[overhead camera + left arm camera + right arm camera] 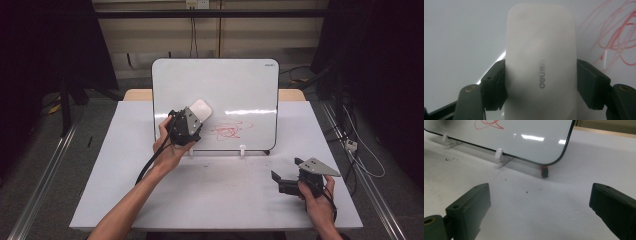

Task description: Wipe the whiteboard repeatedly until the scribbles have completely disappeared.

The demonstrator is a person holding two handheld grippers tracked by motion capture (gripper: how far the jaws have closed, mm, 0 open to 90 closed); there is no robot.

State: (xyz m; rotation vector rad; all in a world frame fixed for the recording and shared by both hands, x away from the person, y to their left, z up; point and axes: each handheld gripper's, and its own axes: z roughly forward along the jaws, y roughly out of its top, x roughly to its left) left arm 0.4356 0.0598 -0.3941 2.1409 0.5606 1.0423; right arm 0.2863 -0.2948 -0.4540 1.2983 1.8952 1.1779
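A whiteboard (235,90) stands upright on small white feet at the table's middle, with a red scribble (229,131) low on its face. My left gripper (192,120) is shut on a white eraser (201,110), held against the board just left of the scribble. In the left gripper view the eraser (541,65) sits between both jaws, and the red scribble (616,40) lies to its right. My right gripper (286,172) rests open over the table at the right front, nothing between its jaws. The right gripper view looks at the board's lower right corner (559,160).
A red and black marker (544,171) lies on the table behind the board's right corner. White clip feet (499,155) hold the board's lower edge. Dark specks dot the white table (215,190) in front of the board. Dark floor and cables surround the table.
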